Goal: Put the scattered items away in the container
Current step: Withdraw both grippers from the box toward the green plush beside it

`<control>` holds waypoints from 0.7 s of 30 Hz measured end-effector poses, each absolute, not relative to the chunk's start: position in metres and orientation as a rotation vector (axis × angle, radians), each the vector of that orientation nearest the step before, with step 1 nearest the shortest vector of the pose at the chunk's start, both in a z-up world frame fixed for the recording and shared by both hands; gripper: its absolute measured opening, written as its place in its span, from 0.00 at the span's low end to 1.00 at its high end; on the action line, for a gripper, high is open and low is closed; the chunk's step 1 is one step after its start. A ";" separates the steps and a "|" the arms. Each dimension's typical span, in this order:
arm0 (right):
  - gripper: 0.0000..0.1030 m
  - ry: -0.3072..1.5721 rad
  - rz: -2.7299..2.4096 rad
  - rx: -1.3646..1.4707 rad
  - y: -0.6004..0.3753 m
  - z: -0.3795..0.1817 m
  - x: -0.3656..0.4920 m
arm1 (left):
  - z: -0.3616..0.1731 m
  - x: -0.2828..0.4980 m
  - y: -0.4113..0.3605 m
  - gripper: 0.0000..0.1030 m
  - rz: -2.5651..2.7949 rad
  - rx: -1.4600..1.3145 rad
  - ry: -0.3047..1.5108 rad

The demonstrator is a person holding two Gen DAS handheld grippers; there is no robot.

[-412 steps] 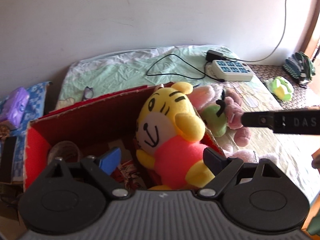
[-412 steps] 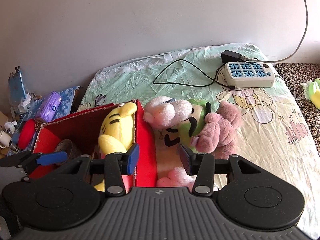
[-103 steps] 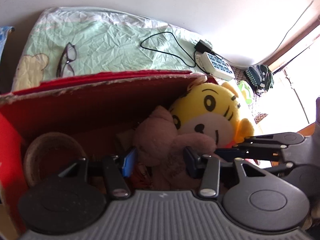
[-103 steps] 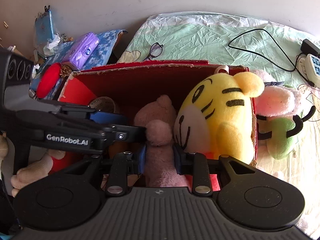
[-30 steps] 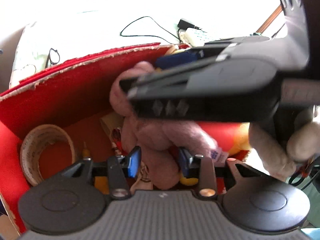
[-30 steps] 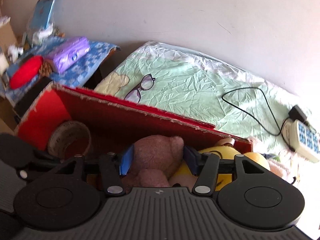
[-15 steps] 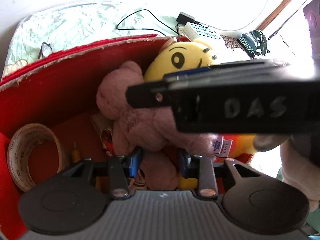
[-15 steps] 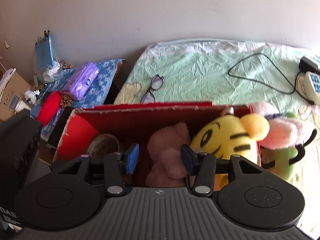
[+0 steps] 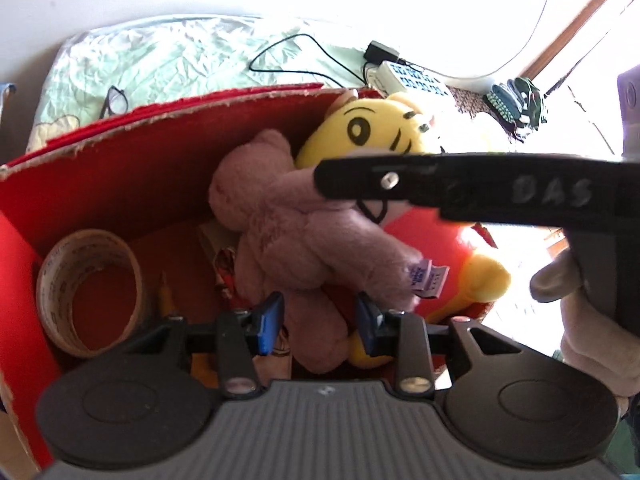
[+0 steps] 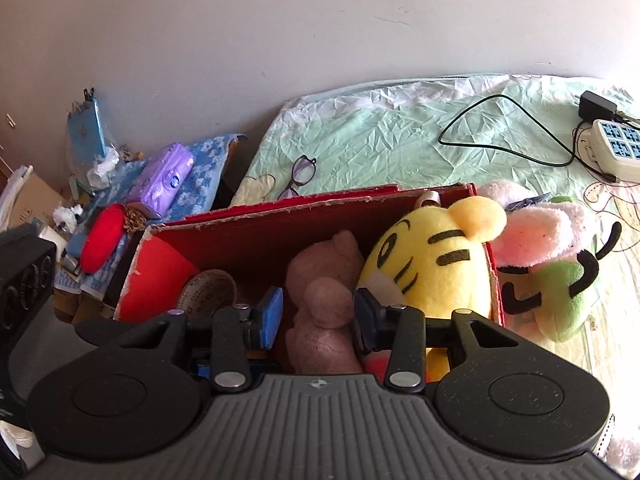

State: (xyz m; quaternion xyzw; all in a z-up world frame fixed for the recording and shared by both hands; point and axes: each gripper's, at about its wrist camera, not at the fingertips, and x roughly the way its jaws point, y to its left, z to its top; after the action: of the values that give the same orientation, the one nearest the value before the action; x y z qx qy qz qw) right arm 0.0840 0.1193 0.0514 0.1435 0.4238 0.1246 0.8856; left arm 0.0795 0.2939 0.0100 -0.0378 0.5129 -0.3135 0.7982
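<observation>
We find the left gripper point(image 9: 318, 322) tilted steeply down into the red box point(image 9: 132, 168), low centre of its own view, clenched on the leg of the pink bear point(image 9: 296, 236); both blue pads press the plush. The right gripper point(image 10: 316, 320) also points downward over the box, at the lower centre of its view. Its jaws are closing with the bear's body point(image 10: 324, 312) between them, and we cannot confirm that the pads touch it. In the left view one black finger of the right gripper crosses the right half of the frame, and a gloved hand point(image 9: 592, 320) holds that tool at the right edge.

The bear lies inside the box, centre of frame, against the yellow tiger point(image 9: 380, 132). The crossing finger hides the tiger's mouth; its lower body is cut off behind the bear. The upper right of the left view is washed out by window glare, so detail there is lost. Small items on the box floor are too obscured to identify.

Count: one box, two plush toys inside it, one tape roll point(image 9: 90, 292) at its left. Outside, right of the box, one pink and green plush point(image 10: 560, 264), partly cut off. One pair of glasses point(image 10: 300, 176), one power strip point(image 10: 616, 148).
</observation>
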 end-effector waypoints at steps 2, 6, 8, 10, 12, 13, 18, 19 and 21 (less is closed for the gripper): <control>0.42 0.854 0.266 0.329 0.112 0.055 0.078 | 0.015 0.074 0.294 0.34 -0.643 -0.073 1.072; 0.42 0.848 0.257 0.345 0.100 0.055 0.072 | 0.027 0.065 0.298 0.57 -0.524 -0.084 1.017; 0.42 0.857 0.269 0.356 0.095 0.054 0.070 | 0.032 0.062 0.299 0.57 -0.464 -0.085 1.004; 0.42 0.860 0.284 0.358 0.092 0.054 0.068 | 0.036 0.059 0.295 0.57 -0.407 -0.062 0.989; 0.42 0.861 0.294 0.348 0.090 0.055 0.064 | 0.039 0.058 0.289 0.57 -0.346 -0.026 0.978; 0.42 0.859 0.299 0.344 0.089 0.056 0.062 | 0.040 0.056 0.287 0.57 -0.327 -0.016 0.973; 0.42 0.859 0.306 0.326 0.083 0.057 0.053 | 0.043 0.053 0.275 0.67 -0.236 0.027 0.939; 0.41 0.861 0.301 0.317 0.083 0.057 0.052 | 0.042 0.053 0.274 0.67 -0.216 0.032 0.935; 0.40 0.861 0.294 0.304 0.082 0.057 0.049 | 0.041 0.055 0.273 0.69 -0.186 0.022 0.940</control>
State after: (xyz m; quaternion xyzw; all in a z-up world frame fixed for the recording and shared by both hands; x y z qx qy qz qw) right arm 0.0493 0.0819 0.0574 0.1463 0.4141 0.1414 0.8872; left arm 0.0547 0.2728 0.0407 0.0107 0.4522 -0.0896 0.8873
